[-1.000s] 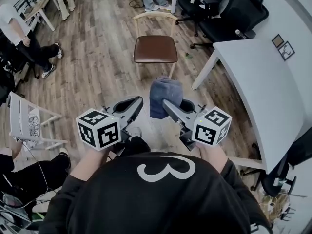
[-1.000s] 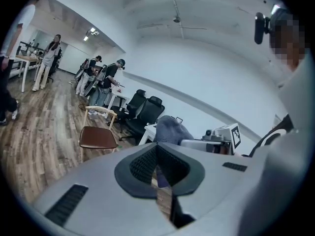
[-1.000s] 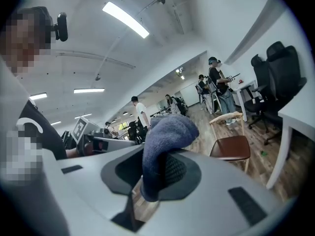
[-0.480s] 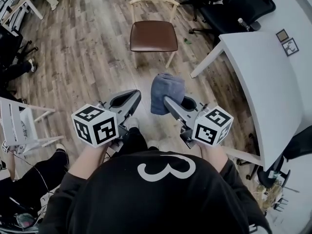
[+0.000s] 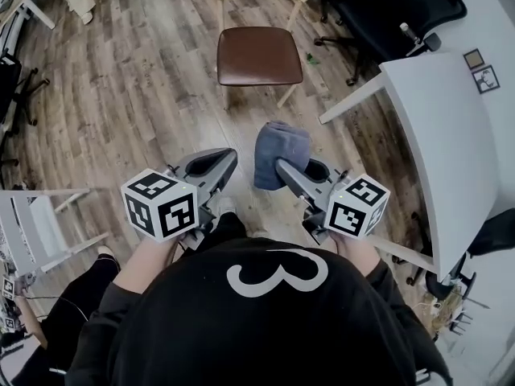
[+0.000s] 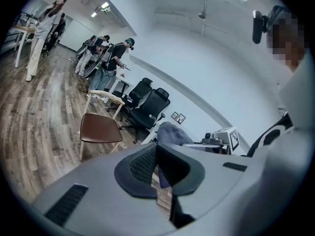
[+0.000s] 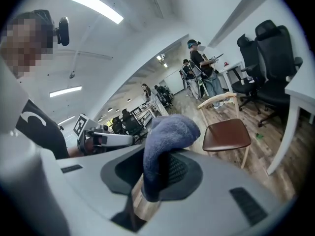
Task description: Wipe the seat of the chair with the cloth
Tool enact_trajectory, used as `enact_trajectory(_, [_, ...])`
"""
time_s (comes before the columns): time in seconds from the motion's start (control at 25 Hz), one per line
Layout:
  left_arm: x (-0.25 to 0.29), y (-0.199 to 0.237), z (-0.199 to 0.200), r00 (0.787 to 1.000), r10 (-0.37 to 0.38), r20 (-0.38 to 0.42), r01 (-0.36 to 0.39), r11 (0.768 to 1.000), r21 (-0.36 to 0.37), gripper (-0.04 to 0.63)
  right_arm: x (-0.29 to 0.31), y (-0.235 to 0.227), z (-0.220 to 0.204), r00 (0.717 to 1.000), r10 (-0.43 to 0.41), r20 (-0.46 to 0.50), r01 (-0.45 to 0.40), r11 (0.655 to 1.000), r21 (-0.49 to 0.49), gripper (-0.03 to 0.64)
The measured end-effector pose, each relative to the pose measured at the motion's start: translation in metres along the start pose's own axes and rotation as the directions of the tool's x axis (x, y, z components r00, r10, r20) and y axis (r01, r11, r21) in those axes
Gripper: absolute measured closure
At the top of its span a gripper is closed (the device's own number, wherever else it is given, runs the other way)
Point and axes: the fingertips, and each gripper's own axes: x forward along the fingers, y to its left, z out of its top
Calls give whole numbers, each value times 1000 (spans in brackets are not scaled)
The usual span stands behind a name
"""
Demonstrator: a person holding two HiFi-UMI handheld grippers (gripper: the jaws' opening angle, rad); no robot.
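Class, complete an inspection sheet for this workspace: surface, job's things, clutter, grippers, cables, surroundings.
Surface: brown chair seat is bare, with nothing on it.
Job's things: blue cloth is held short of the chair, above the wood floor.
Clutter: small green scrap on the floor beside the chair.
Grippers: right gripper shut on the cloth; left gripper shut, empty.
Cables: nothing seen.
Surroundings: white table at right; black office chairs beyond; people standing farther back.

Brown wood floor (image 5: 121, 95) all around. On the right, a big white table (image 5: 451, 151) with two little cards (image 5: 486, 79) on top. Black office chairs (image 5: 378, 6) next to it. People (image 6: 110, 58) standing far off.
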Motion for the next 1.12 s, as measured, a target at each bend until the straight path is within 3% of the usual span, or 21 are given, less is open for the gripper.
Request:
enact_trajectory(0.32, [-2, 53, 48, 1000, -28, 14, 28, 1000, 6, 581, 50, -6, 43, 998, -50, 34, 50, 999, -3, 538])
enact_trajectory(0.64, [21, 94, 70, 1000, -21, 18, 21, 999, -32, 581, 89, -38, 60, 999, -46, 11, 46, 999, 25, 538])
enact_trajectory(1.12, [119, 180, 147, 991, 126, -55, -126, 992, -11, 581, 170, -162, 133, 998, 57, -32, -54, 993, 101, 538])
